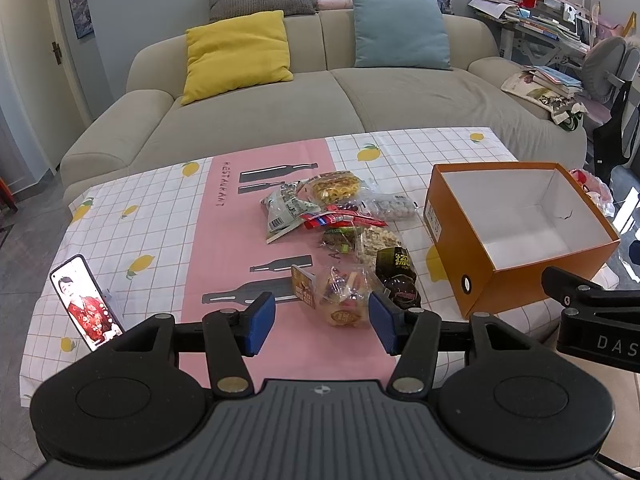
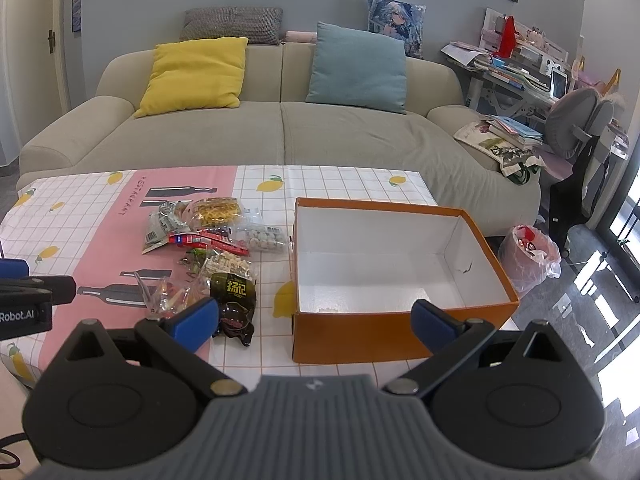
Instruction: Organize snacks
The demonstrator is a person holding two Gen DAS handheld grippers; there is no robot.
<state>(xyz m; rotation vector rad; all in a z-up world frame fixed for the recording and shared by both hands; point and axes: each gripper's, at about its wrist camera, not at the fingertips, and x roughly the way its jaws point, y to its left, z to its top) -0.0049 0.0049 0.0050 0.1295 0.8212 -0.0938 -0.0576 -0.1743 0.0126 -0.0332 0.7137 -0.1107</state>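
Low table under a printed cloth, snacks and box on top.

We note a low table covered by a white grid-patterned cloth with yellow lemons and a pink centre panel printed with grey bottles point(image 1: 160, 216). On the pink panel and just past its edge lies a loose pile of small plastic snack packets point(image 1: 340, 220): a silver barcode pouch point(image 1: 282, 214), a clear bag of yellow snacks point(image 1: 334, 186), red sachets point(image 1: 340, 219), a clear tray of pale round sweets point(image 1: 390, 206), a black packet with yellow characters point(image 1: 396, 276), and a clear bag of mixed wrapped sweets point(image 1: 346, 300). Beside the pile, apart from it, stands an open orange cardboard box with a white interior point(image 2: 360, 338). Near the cloth's left edge a lit smartphone on a stand point(image 1: 86, 306) leans upright.
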